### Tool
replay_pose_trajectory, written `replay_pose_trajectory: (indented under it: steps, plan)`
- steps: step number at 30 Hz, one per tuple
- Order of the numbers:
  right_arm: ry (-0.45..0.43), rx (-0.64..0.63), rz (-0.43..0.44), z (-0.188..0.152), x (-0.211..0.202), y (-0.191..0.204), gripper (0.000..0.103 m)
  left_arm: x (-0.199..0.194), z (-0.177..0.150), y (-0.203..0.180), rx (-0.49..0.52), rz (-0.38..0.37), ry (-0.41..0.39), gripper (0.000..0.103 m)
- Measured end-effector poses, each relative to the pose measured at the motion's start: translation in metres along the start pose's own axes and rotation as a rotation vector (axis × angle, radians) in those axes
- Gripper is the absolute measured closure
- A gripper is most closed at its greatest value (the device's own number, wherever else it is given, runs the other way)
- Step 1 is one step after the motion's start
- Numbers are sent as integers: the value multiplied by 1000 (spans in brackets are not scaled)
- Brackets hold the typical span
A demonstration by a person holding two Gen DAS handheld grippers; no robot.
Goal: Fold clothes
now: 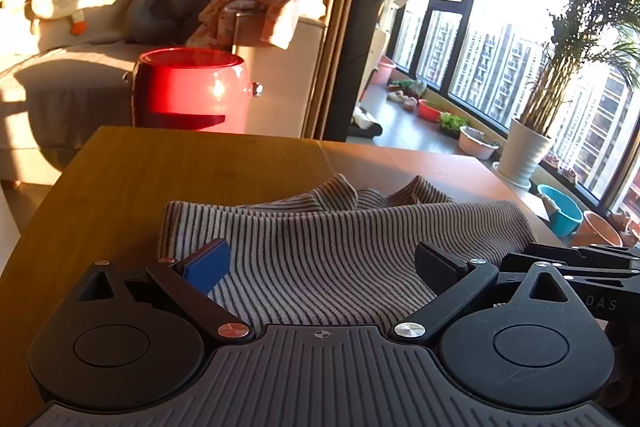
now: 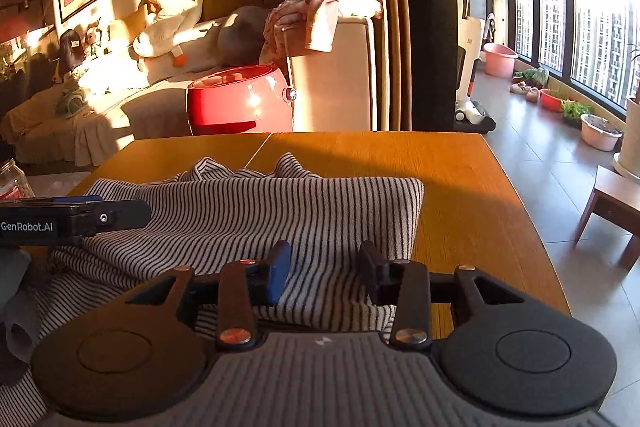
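Observation:
A grey-and-black striped garment (image 1: 320, 247) lies folded over on the wooden table (image 1: 180, 167); it also shows in the right wrist view (image 2: 248, 211). My left gripper (image 1: 320, 263) is wide open, its fingers just above the garment's near part. My right gripper (image 2: 324, 271) is open, its blue pad (image 2: 280, 267) and black pad (image 2: 372, 267) standing over the garment's near right corner, with cloth between them. The right gripper's body shows at the right edge of the left wrist view (image 1: 580, 267); the left gripper's body shows at the left of the right wrist view (image 2: 72, 219).
A red round pot (image 1: 192, 87) stands behind the table's far edge, with a sofa (image 1: 80, 67) and clothes (image 1: 256, 7) beyond. A glass jar (image 2: 12, 179) is at the table's left. A potted palm (image 1: 528, 147), basins and a low wooden stool (image 2: 612, 203) stand on the right.

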State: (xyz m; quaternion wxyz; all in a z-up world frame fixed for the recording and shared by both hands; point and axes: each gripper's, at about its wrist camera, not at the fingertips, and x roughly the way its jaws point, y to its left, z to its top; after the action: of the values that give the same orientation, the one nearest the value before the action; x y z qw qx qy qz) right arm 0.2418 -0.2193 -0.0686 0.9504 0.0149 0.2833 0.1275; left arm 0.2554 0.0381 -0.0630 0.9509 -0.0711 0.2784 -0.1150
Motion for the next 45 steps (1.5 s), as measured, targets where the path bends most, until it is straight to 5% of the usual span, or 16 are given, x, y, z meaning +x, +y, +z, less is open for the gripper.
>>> replay_pose_trajectory:
  steps: [15, 45]
  plan:
    - [-7, -1, 25, -1, -1, 0, 47, 0, 2, 4, -18, -19, 1, 0]
    - [36, -36, 56, 16, 28, -2, 35, 21, 13, 10, -40, -1, 23, 0]
